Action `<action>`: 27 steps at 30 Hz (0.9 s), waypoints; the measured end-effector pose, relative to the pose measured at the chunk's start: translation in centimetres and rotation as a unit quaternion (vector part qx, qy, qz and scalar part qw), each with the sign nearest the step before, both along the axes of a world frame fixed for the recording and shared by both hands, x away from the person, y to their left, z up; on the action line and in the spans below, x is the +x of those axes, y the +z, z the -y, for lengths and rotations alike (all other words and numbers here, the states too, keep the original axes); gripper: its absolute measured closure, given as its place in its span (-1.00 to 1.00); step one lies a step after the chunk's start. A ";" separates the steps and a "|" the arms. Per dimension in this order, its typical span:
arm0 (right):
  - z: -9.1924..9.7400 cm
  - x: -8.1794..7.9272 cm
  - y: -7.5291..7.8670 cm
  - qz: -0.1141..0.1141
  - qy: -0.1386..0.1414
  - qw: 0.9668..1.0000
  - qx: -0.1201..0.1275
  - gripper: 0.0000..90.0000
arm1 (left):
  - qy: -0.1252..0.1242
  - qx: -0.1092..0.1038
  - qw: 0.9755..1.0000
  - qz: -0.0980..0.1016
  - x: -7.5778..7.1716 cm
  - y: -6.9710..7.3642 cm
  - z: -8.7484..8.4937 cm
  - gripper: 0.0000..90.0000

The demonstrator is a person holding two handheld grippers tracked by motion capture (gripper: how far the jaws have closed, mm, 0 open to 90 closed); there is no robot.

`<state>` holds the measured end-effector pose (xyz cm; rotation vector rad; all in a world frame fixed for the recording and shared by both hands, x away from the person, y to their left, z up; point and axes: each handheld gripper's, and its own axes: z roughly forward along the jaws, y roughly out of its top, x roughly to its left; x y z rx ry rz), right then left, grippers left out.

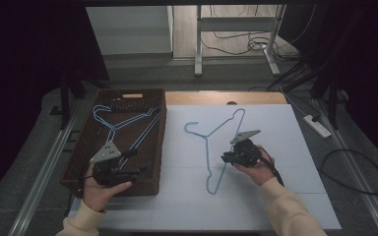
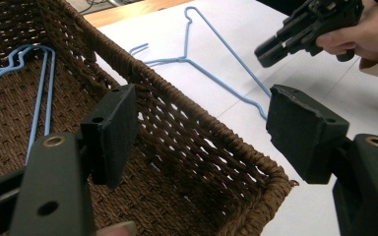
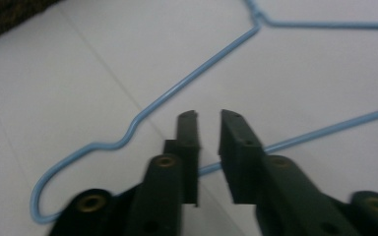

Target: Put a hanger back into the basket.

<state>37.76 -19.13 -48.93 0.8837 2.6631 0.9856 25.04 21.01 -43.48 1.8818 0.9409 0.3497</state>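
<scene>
High view: a blue wire hanger (image 1: 216, 147) lies flat on the white table surface (image 1: 285, 196), beside a brown wicker basket (image 1: 78, 152) holding more blue hangers (image 1: 128, 123); the right gripper (image 1: 238, 153) hovers over the lying hanger. Left gripper view: the left gripper (image 2: 202, 132), jaws spread wide and empty, sits above the basket's near corner, whose woven wall partly screens the table hanger. Right gripper view: jaws nearly together with a narrow gap, gripping nothing, just above the hanger's lower bar.

My basket (image 1: 81, 147) is rough brown wicker; the hanger (image 1: 215, 142) is smooth blue coated wire on the desk's (image 1: 295, 162) matt white sheet.
</scene>
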 end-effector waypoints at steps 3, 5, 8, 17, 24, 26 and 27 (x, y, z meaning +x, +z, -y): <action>-0.9 -0.5 -0.5 -0.028 0.023 0.999 -0.011 1.00 | 0.001 0.000 1.000 0.000 0.0 0.0 0.0 -0.36; -1.5 -1.1 -0.8 -0.041 0.041 0.998 -0.018 1.00 | 0.001 -0.001 1.000 0.000 -0.1 0.0 -0.1 -0.36; -2.3 -2.5 -1.3 -0.060 0.073 0.995 -0.022 1.00 | 0.001 -0.001 1.000 0.001 -0.1 0.1 -0.1 -0.36; -3.7 -5.1 -2.4 -0.092 0.125 0.987 -0.026 1.00 | 0.000 0.000 1.000 -0.002 0.0 -0.1 0.1 -0.36; -3.9 -5.8 -2.6 -0.104 0.135 0.985 -0.016 1.00 | 0.001 0.001 1.000 -0.002 0.0 -0.1 0.0 -0.36; -4.0 -5.9 -2.8 -0.112 0.138 0.984 -0.009 1.00 | 0.001 0.001 1.000 -0.002 0.0 -0.1 0.1 -0.36; -4.0 -6.0 -2.8 -0.114 0.140 0.984 -0.006 1.00 | 0.001 0.001 1.000 -0.002 0.0 -0.1 0.0 -0.36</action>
